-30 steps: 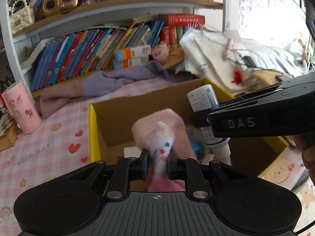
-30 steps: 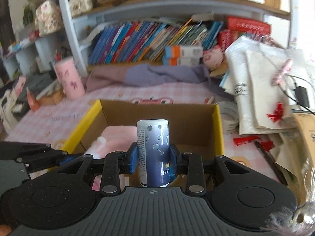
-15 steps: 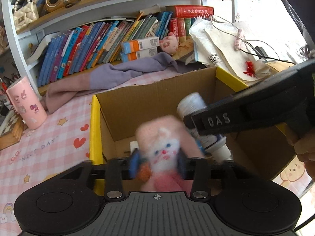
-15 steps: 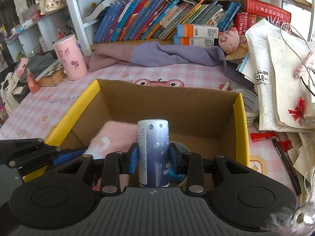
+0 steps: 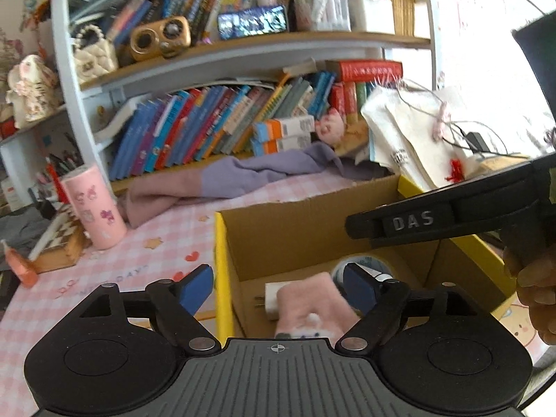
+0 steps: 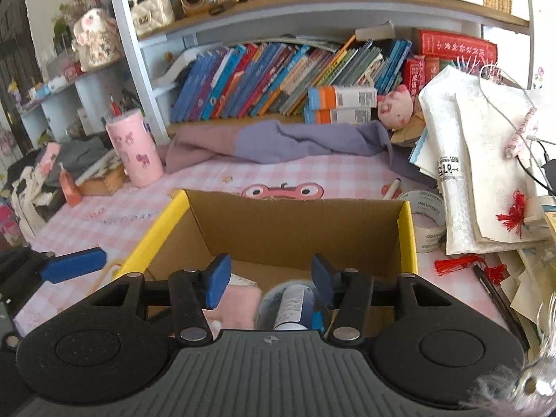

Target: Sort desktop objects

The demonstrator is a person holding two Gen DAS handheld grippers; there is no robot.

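Two hand-held grippers hover over a yellow-edged cardboard box (image 6: 406, 229) on a counter (image 6: 215, 177) laid with a pink checked cloth. The left gripper (image 5: 278, 286) has its jaws spread wide after just opening, nothing pressed between them; a pink plush toy (image 5: 311, 307) lies below them on the box floor, just beside a small white plug (image 5: 269, 300) at its 9 o'clock. The right gripper (image 6: 269, 279) has likewise just been parting its jaws, which now stand clear of a blue-and-white spray bottle (image 6: 293, 307) lying in the box beneath them, with the plush at the bottle's 9 o'clock. In the left wrist view, a roll of tape (image 5: 365, 266) lies in the box at 1 o'clock from the plush. Outside the box, a pink tumbler (image 6: 133, 149) stands at 10 o'clock, a purple cloth (image 6: 278, 139) lies at 12 o'clock below the bookshelf (image 6: 312, 10), and another tape roll (image 6: 425, 222) sits at 3 o'clock.
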